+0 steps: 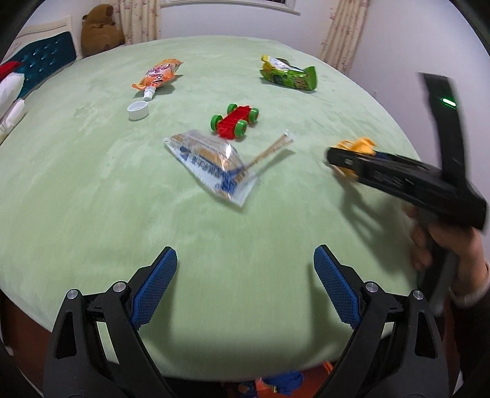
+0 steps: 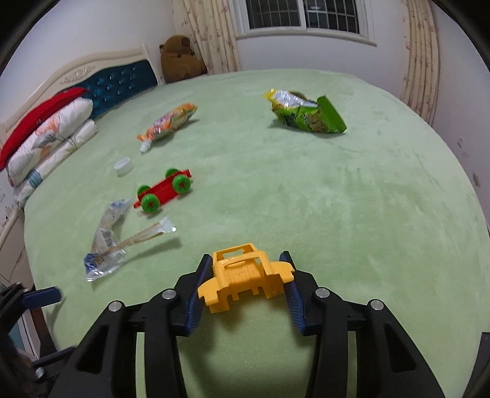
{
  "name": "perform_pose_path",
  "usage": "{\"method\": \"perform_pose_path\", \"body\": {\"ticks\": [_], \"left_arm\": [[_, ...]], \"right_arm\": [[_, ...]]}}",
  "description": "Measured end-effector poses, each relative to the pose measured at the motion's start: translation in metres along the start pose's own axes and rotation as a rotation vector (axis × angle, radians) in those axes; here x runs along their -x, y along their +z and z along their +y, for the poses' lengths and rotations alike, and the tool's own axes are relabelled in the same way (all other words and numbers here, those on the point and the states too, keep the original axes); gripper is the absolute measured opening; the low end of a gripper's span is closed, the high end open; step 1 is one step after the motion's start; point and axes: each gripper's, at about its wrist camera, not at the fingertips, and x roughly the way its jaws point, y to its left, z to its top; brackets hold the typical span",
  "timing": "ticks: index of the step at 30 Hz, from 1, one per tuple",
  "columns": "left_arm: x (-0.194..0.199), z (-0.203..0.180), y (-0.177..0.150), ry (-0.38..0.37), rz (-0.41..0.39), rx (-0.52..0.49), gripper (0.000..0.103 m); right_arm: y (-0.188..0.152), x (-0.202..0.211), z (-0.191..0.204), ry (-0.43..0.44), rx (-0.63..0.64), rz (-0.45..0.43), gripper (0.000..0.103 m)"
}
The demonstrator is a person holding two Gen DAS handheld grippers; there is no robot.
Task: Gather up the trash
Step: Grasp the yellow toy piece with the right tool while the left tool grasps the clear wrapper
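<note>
Here, right claw [image 2: 245,277] grips a yellow toy car body [image 2: 245,275]; left claw [image 1: 245,283], wide open and empty, faces the light, crinkly clear wrapper [image 1: 211,167], best pinched at its flat edge.

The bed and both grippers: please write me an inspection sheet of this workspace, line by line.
Surface: green bed cover, fairly smooth.
Job's things: clear wrapper with a torn strip, near the middle; orange pouch, uncapped, its white cap beside it; green snack bag, crumpled and open, at the far side.
Clutter: red toy car base with green wheels, lying between the trash pieces.
Grippers: left gripper open, holding nothing; right gripper shut on yellow toy part.
Cables: nothing seen.
Surroundings: headboard, stacked pillows, brown plush toy, curtains, window.
</note>
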Motion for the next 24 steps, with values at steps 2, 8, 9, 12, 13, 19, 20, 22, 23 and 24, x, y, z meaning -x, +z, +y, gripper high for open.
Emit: {"method": "perform_pose_path", "body": {"ticks": [2,8,9,12,13,19,20,22,23,24], "left_arm": [[-0.008,0.001,0.009,0.002,-0.003,0.031,0.089],[-0.031,0.001,0.041,0.045,-0.024,0.105,0.089],[-0.036,0.002,0.046,0.049,-0.024,0.120,0.089],[-0.047,0.007,0.058,0.081,-0.017,0.156,0.089],[-0.051,0.010,0.062,0.090,-0.016,0.173,0.089],[-0.064,0.030,0.080,0.111,0.010,0.236,0.089],[-0.066,0.032,0.081,0.113,0.014,0.240,0.089],[-0.068,0.035,0.083,0.121,0.019,0.243,0.089],[-0.069,0.035,0.083,0.125,0.019,0.240,0.088],[-0.070,0.035,0.083,0.137,0.016,0.233,0.086]], "right_arm": [[-0.001,0.009,-0.002,0.006,-0.001,-0.022,0.044],[-0.017,0.046,-0.015,0.027,-0.019,-0.069,0.045],[-0.021,0.051,-0.018,0.029,-0.025,-0.072,0.045],[-0.029,0.061,-0.026,0.038,-0.047,-0.074,0.045],[-0.032,0.063,-0.028,0.040,-0.055,-0.073,0.045],[-0.043,0.062,-0.036,0.057,-0.087,-0.049,0.045],[-0.044,0.061,-0.036,0.058,-0.088,-0.048,0.045],[-0.046,0.061,-0.036,0.065,-0.089,-0.046,0.045],[-0.047,0.061,-0.035,0.067,-0.090,-0.046,0.045],[-0.047,0.061,-0.034,0.070,-0.089,-0.045,0.045]]}}
